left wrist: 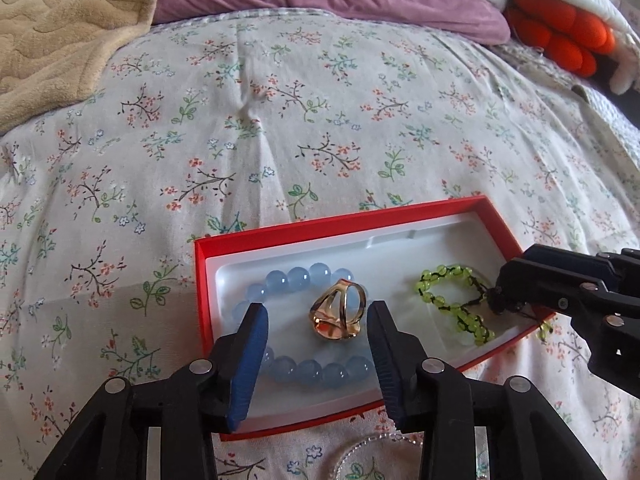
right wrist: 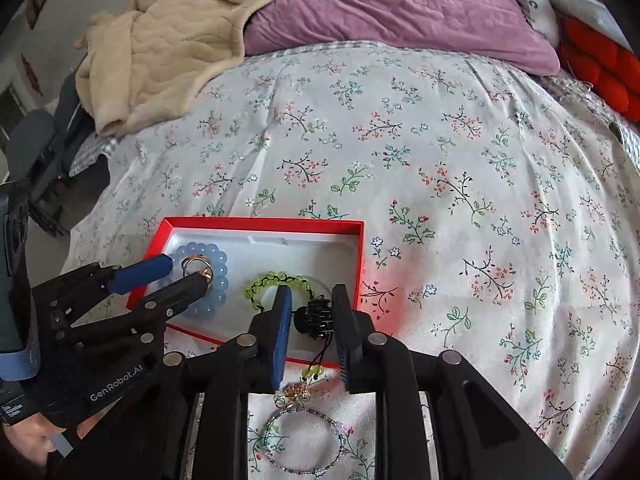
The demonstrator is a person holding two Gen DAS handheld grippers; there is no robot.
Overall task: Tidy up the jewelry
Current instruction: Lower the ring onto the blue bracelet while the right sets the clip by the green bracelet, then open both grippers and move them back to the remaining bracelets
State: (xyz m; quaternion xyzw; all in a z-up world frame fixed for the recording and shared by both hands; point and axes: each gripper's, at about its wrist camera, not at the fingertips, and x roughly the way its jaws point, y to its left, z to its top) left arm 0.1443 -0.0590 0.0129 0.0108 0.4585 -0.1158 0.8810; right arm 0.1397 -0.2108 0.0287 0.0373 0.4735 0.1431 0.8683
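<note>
A red box (left wrist: 202,280) (right wrist: 256,222) with a white liner lies on the floral bedspread. In it a pale blue bead bracelet (left wrist: 304,370) (right wrist: 218,258) circles a gold ring (left wrist: 338,316) (right wrist: 196,262). My left gripper (left wrist: 316,310) (right wrist: 186,272) is open, its blue pads either side of the ring without touching it. A green bead bracelet (left wrist: 444,276) (right wrist: 264,282) fills the box's right half, and its beaded tail hangs over the rim. Its black knot (right wrist: 316,316) sits between the pads of my right gripper (right wrist: 311,294) (left wrist: 498,300), which stands open around it.
A thin beaded bangle (right wrist: 304,440) (left wrist: 360,450) with a gold flower charm (right wrist: 294,394) lies on the bedspread just in front of the box. At the bed's far end are a beige blanket (right wrist: 168,40), a purple pillow (right wrist: 400,8) and an orange plush (left wrist: 568,36).
</note>
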